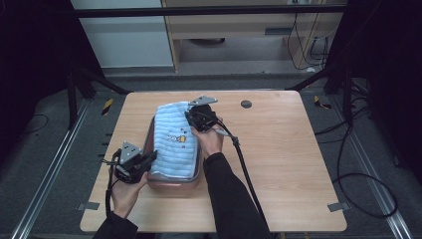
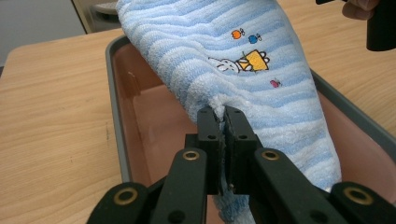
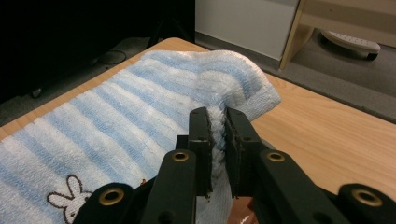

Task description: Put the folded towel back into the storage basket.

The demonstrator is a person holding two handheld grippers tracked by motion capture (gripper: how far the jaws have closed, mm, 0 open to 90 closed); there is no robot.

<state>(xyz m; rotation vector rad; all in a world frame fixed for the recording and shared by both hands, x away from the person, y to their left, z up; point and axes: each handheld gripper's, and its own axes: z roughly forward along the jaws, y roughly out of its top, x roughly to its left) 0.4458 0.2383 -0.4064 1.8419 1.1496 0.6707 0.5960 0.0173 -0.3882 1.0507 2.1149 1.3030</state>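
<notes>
Over the tray: your towel hangs stretched.
Left gripper: you have it clamped on the towel's near edge.
Right gripper: you have it clamped on the far edge.

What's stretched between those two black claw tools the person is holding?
A blue-and-white striped terry towel spans from the left gripper to the right gripper, both pinching its edge, above a pink tray with grey rim; the high view shows it.

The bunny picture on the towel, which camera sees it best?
The left gripper view: the bunny picture on the striped towel is whole, close and sharp, with little coloured shapes around it. The high view shows it tiny. The right gripper view catches the bunny at the bottom edge.
</notes>
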